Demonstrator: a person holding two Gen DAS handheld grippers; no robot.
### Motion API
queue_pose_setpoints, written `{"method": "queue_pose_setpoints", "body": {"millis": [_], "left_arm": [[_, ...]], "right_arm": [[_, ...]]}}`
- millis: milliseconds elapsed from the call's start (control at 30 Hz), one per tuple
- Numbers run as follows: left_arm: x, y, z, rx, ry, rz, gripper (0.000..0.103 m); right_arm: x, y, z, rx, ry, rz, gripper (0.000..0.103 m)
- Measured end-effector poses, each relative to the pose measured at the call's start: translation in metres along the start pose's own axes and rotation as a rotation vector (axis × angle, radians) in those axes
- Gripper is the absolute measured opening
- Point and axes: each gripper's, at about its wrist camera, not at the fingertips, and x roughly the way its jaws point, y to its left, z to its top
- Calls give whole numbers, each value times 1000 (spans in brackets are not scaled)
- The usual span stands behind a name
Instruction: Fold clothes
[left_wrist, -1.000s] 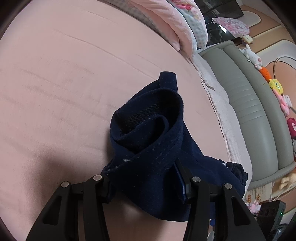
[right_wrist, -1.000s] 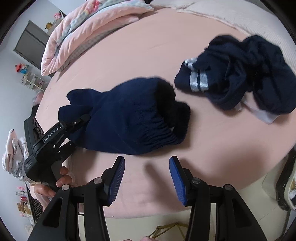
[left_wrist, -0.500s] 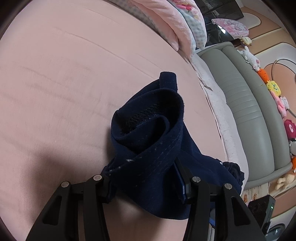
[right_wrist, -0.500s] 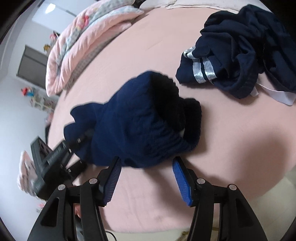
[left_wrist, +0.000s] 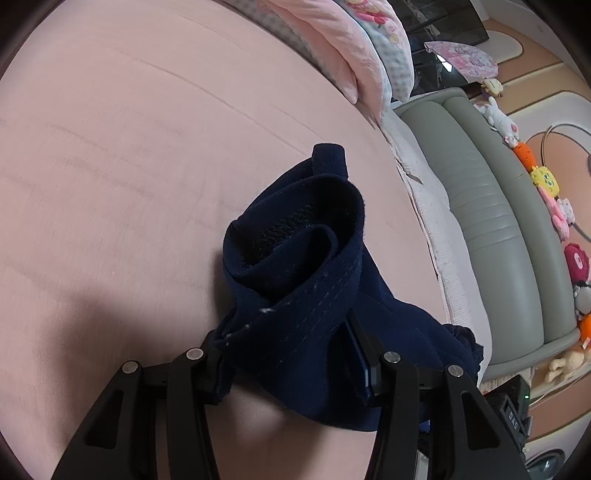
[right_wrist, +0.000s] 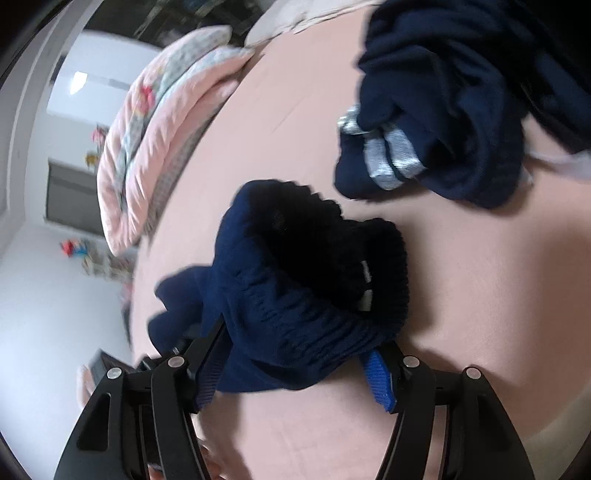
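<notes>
Both grippers at one navy garment on a pink bed.

Left wrist view: the left gripper (left_wrist: 291, 354) pinches a bunched hem of the navy garment (left_wrist: 303, 266) at lower centre; cloth hides both fingertips. The pink bed sheet (left_wrist: 129, 155) lies bare across the left and upper frame, and a grey headboard (left_wrist: 491, 221) closes the right side, with folded bedding (left_wrist: 354, 48) at the top. Right wrist view, blurred: the right gripper (right_wrist: 295, 365) has its jaws spread around the garment's (right_wrist: 291, 295) elastic waistband, cloth filling the gap and covering the left fingertip. A second dark clothes pile (right_wrist: 461, 107), cut off at upper right, lies apart from it; bare sheet shows at lower right.
</notes>
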Motion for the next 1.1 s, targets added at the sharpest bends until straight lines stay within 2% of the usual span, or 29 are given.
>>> {"method": "queue_pose_setpoints", "body": {"millis": [67, 333, 400, 467, 533, 733, 900, 1100], "left_arm": [[-1, 1, -1, -13, -6, -3, 47], [-4, -6, -10, 7, -42, 43, 47], [-4, -8, -11, 11, -52, 56, 47], [-6, -7, -13, 0, -67, 63, 47], [-9, -6, -16, -6, -82, 80, 37], [-16, -3, -24, -41, -103, 92, 23], [-21, -6, -29, -50, -84, 110, 18], [-30, -16, -42, -14, -69, 157, 18]], "right_arm": [[1, -4, 2, 38, -14, 18, 65], [12, 2, 10, -8, -43, -2, 65], [13, 3, 11, -22, -42, -12, 62], [14, 6, 11, -68, -35, -47, 52], [14, 9, 10, -110, -29, -67, 45], [10, 16, 7, -153, -16, -92, 36], [6, 27, 2, -204, 1, -123, 33], [-7, 46, -9, -333, -1, -196, 33]]}}
